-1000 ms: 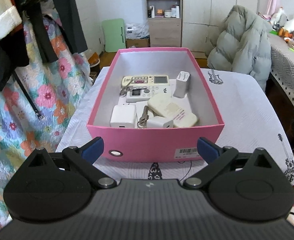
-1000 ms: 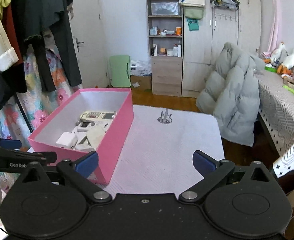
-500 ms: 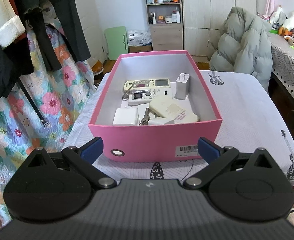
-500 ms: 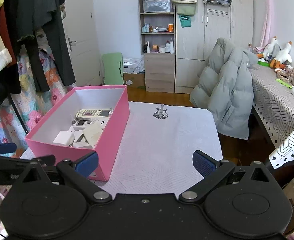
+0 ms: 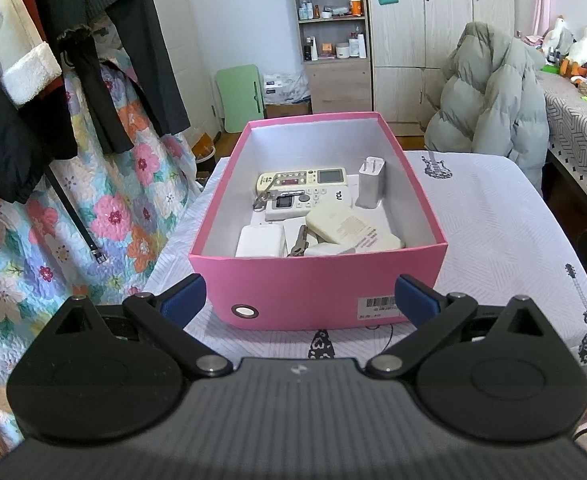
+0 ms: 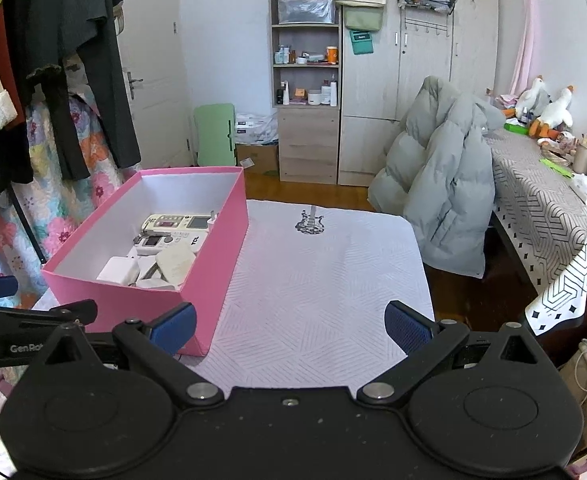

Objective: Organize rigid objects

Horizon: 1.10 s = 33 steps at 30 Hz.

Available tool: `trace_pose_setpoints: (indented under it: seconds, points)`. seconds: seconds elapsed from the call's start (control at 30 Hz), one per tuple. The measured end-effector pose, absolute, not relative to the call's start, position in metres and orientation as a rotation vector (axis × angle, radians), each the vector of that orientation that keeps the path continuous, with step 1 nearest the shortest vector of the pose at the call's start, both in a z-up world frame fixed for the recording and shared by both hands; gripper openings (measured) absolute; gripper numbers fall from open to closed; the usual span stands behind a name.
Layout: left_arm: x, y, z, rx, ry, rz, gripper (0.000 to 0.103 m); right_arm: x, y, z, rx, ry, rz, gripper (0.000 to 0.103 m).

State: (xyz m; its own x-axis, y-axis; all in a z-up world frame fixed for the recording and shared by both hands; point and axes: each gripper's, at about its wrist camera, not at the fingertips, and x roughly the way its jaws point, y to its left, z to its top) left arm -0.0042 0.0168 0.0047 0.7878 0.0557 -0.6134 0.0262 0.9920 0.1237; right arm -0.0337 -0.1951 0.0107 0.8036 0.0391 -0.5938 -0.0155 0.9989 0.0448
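Fingers [image 5: 415, 298] of both grippers spread wide and empty, pink box [image 5: 317, 292] of remotes and chargers just ahead on the table [image 6: 321, 280]; a careless advance could shove it off.

A white-quilted table [image 6: 325, 280] (guitar prints on it) carries the pink box [image 5: 317, 280] at its left side.

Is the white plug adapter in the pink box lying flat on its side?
No, the white plug adapter stands upright, prongs up, against the pink box's right wall.
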Motion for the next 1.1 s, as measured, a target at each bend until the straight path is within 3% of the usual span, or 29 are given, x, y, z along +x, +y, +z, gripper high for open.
trace_pose_setpoints:
  seconds: [1.1]
  points:
    - [-0.002, 0.021, -0.001, 0.156, 0.653, 0.057, 0.103, -0.027, -0.195, 0.0, 0.033, 0.654, -0.022, 0.102]
